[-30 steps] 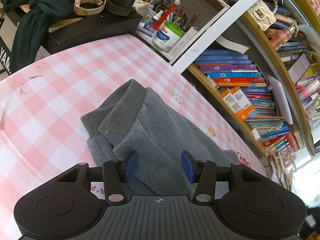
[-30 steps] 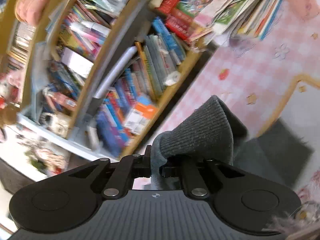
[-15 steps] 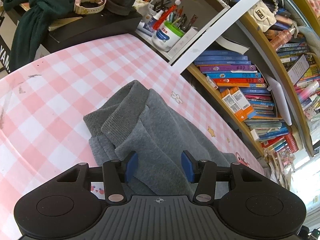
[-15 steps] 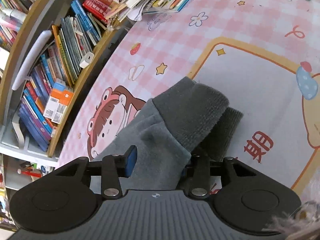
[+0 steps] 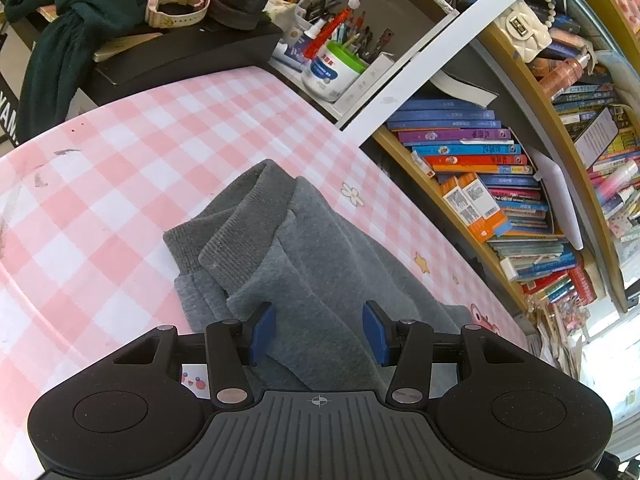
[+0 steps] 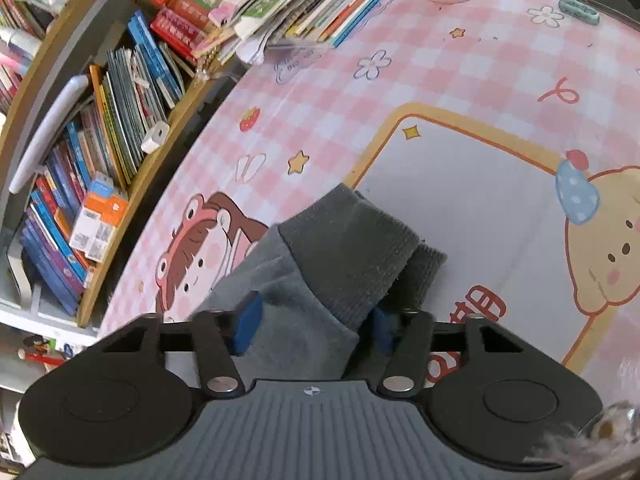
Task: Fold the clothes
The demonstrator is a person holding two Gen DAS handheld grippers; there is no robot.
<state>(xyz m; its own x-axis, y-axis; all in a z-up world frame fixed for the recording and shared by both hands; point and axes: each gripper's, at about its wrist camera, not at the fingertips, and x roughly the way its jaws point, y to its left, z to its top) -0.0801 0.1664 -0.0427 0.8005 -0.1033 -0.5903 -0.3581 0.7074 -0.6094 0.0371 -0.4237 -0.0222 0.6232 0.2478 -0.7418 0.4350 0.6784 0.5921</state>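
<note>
Pink checked cloth (image 5: 132, 148) covers the table we work on, with crowded bookshelves (image 5: 492, 184) beyond it. Our left gripper (image 5: 319, 330) hovers low over a grey garment (image 5: 320, 264), jaws partly open, fabric lying between its blue pads but not pinched; it has not moved in the last second. Ahead of it two ribbed cuffs (image 5: 240, 220) lie stacked.

Our right gripper (image 6: 312, 322) is where things changed. A second ago it was clamped on a ribbed cuff held up in the air in front of the shelves. Its jaws have just been opening, then easing back a little, and the cuff (image 6: 352, 256) now rests on the table mat (image 6: 480, 184) just ahead of the fingers, layered over a second cuff. Grey cloth lies between the pads, seemingly loose.

We judge this fold laid down and released; the next fold can begin.
</note>
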